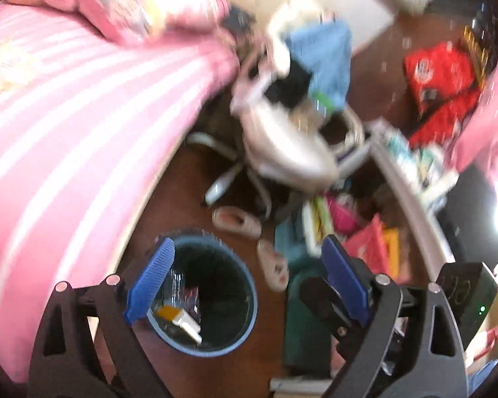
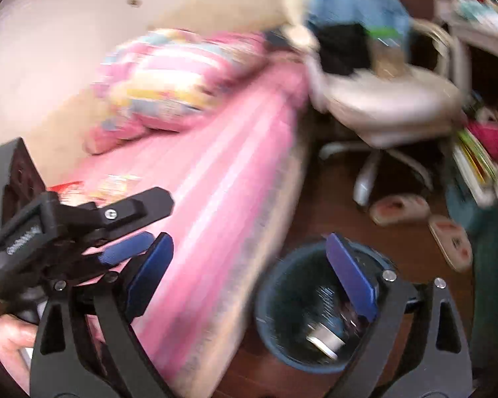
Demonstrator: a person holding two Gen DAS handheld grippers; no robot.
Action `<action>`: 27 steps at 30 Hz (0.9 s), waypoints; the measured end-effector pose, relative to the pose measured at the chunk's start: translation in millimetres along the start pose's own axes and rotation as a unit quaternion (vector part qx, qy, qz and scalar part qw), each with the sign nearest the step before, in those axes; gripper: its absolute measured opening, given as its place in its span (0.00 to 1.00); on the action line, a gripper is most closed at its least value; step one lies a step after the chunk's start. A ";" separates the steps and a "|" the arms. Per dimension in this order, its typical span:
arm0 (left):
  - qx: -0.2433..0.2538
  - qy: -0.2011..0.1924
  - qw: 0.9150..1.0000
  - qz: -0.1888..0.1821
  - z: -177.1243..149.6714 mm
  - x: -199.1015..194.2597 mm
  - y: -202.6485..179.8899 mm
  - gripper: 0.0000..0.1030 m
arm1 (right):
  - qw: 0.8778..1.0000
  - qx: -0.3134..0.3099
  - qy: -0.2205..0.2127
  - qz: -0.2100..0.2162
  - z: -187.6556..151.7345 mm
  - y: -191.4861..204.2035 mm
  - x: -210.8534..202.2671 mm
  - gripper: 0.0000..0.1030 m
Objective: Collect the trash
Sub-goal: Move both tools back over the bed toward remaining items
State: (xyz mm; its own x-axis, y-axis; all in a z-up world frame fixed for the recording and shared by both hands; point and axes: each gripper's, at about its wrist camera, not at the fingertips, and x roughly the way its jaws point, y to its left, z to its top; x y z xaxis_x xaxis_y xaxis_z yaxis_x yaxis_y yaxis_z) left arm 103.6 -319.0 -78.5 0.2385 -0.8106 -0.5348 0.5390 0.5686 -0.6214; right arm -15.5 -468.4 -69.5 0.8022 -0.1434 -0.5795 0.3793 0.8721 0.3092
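Note:
A round bin with a blue rim [image 1: 253, 301] stands on the brown floor beside the bed, with wrappers and an orange-and-white scrap [image 1: 182, 320] lying inside. My left gripper [image 1: 247, 277] hovers above it, open, with nothing between its blue pads. In the right wrist view the same bin [image 2: 263, 318] sits low right, holding a silvery piece [image 2: 325, 341]. My right gripper [image 2: 252, 273] is also open and empty, spanning the bed edge and the bin. The left gripper [image 2: 129, 245] shows at that view's left. Loose wrappers [image 2: 116, 184] lie on the bed.
A pink striped bed [image 1: 83, 132] with a pillow [image 2: 169, 79] fills the left. A white swivel chair [image 1: 282, 146] piled with clothes stands beyond the bin. Two slippers [image 1: 235, 220] lie on the floor. A desk edge [image 1: 411, 199] and books [image 1: 318, 222] crowd the right.

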 end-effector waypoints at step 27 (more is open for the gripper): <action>-0.026 -0.079 0.939 0.334 37.3 -238.5 290.9 0.87 | 0.952 -0.224 0.074 0.195 -26.5 348.0 195.0 0.93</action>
State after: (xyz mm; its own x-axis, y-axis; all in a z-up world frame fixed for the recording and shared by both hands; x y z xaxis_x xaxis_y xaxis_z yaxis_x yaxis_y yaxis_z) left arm 233.7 34.5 -110.3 0.6287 -0.2783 -0.7262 0.1872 0.9605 -0.2061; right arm 260.7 -180.5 -94.9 0.7547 0.2715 -0.5972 -0.1963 0.9621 0.1893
